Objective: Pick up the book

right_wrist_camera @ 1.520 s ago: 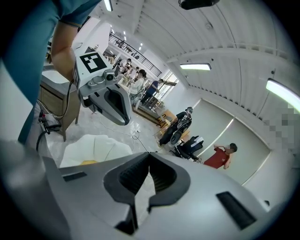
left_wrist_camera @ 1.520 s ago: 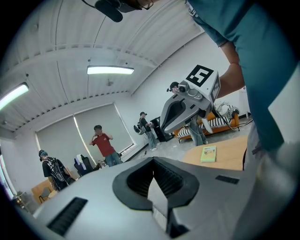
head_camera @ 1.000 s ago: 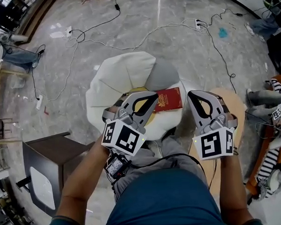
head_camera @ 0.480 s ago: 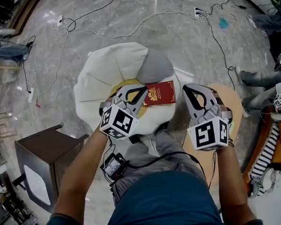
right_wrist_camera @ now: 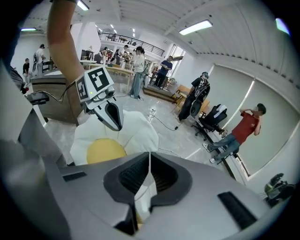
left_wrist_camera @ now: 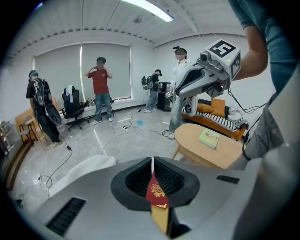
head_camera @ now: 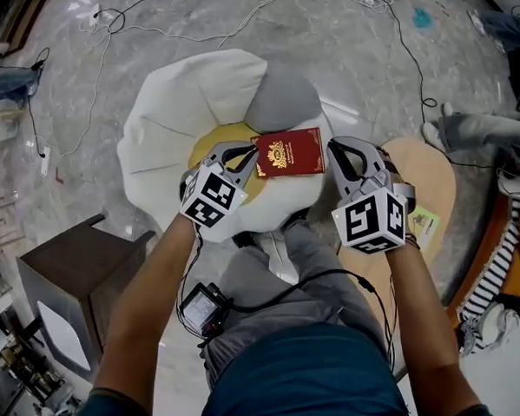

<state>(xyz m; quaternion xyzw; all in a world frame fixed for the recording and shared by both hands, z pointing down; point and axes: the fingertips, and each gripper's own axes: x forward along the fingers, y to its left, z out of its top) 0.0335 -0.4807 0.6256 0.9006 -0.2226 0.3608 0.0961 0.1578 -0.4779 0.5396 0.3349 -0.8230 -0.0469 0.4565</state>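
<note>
— At the tips of the left gripper [left_wrist_camera: 152, 161], what do you make out?

— Nothing held. Its jaws are pressed together. The red book [left_wrist_camera: 155, 193] shows only through the gap beneath them, lying beyond the tips rather than pinched between them.

— And the right gripper [right_wrist_camera: 149, 157]?

— Closed as well, and empty. Only white cushion shows past its jaws.

— So where exactly is the book?

— It lies flat, cover up, on the flower-shaped cushion [head_camera: 181, 111]. It sits partly over the yellow centre [head_camera: 212, 146] and partly over a white petal, just below a grey pillow [head_camera: 281, 106]. From the head view, the left gripper's tip is just beside the book's left edge and the right gripper's tip is just beside its right edge. I can't tell whether either one touches it.

— How far along would you call the task?

— Barely begun, I'd judge. The grippers flank the book, but it is neither gripped nor lifted. What's left is nearly everything: open a pair of jaws, work them over an edge, close, and raise it. The soft cushion may help by letting a jaw sink under the cover.

— Anything nearby to mind?

— A round wooden table [head_camera: 428, 172] with a green booklet [head_camera: 422, 224] stands to the right, well apart from the book.
</note>
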